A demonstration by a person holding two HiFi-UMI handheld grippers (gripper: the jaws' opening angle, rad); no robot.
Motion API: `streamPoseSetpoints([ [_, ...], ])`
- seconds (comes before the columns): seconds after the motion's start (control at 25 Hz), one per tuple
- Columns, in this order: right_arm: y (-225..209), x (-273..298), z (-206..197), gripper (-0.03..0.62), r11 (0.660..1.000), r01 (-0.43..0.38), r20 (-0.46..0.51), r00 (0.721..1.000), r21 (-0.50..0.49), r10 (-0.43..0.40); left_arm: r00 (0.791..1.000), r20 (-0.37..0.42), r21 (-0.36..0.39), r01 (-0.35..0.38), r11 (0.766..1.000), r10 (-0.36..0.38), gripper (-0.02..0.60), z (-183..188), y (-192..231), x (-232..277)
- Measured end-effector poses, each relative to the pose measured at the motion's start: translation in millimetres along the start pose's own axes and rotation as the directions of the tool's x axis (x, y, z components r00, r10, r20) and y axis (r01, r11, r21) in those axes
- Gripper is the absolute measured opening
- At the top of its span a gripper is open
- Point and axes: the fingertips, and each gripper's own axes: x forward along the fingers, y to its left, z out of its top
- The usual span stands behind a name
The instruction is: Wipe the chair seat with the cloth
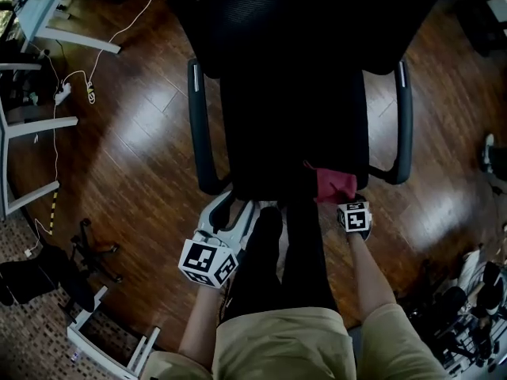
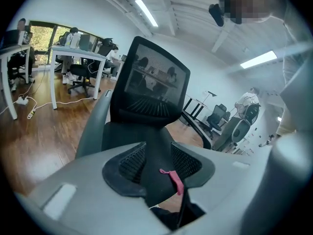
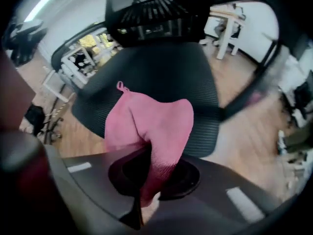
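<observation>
Trouble could come from the way the cloth is held. The pink cloth (image 3: 151,126) is pinched in the right tongs (image 3: 154,175), which are closed on it. It is seen at the front right edge of the chair seat (image 3: 161,67), with part of it spread over the seat. Only one bunched end seems to be gripped. If the cloth is rubbed hard on the rough seat, it could be pulled out of the tongs and dropped on the floor (image 1: 142,141).

The left tongs (image 2: 157,173) are closed tight near the front left corner of the seat. It is dark between them, so it cannot be told for sure if the seat edge is gripped or nothing is held at all. If the chair is not held still, it could be pushed away or spun when the cloth is pressed on it, and spots would be missed.

The hard tips of the right tongs could be scraped on the seat if the cloth is not kept under them. The armrest (image 1: 405,125) is close by on the right and could be bumped on a wide swipe. The cloth is only at the front edge, so the back of the seat could be left out.
</observation>
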Motion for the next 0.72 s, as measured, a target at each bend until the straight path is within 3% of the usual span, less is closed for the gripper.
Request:
streamPoseSetpoints([
  [0.08,-61.4,-6.9,-11.5,0.017,0.987,0.134,-0.004,0.991,0.083,-0.134,1.000,-0.007,0.015,0.022,1.000,-0.022,0.150,-0.1,-7.9,7.5],
  [0.24,-124.2,-20.8,-22.3,0.017,0.956,0.215,-0.004,0.976,0.200,-0.219,0.998,-0.019,0.037,0.052,0.998,-0.051,0.150,1.4,-14.9,15.6],
  [0.36,-103.9,-40.8,-19.6,0.017,0.942,0.147,0.041,0.985,0.301,-0.166,0.999,-0.011,0.058,0.051,0.997,-0.051,0.150,10.7,-12.0,7.0],
  [0.48,-39.0,-79.6,5.3,0.017,0.939,0.012,0.184,0.980,0.344,-0.080,0.998,0.016,0.085,0.062,0.994,-0.064,0.150,32.4,-19.5,-2.5],
  [0.6,38.1,-159.1,60.8,0.015,0.935,-0.149,0.395,0.919,0.322,0.010,0.991,0.086,0.119,0.097,0.988,-0.107,0.150,73.4,-48.4,-21.1],
  [0.64,58.6,-195.6,85.4,0.017,0.934,-0.190,0.470,0.882,0.302,0.027,0.985,0.122,0.132,0.108,0.985,-0.124,0.150,92.7,-61.3,-31.6],
  [0.72,90.7,-272.4,138.9,0.016,0.940,-0.244,0.621,0.783,0.240,0.045,0.967,0.197,0.164,0.130,0.978,-0.161,0.150,136.8,-85.8,-55.4],
])
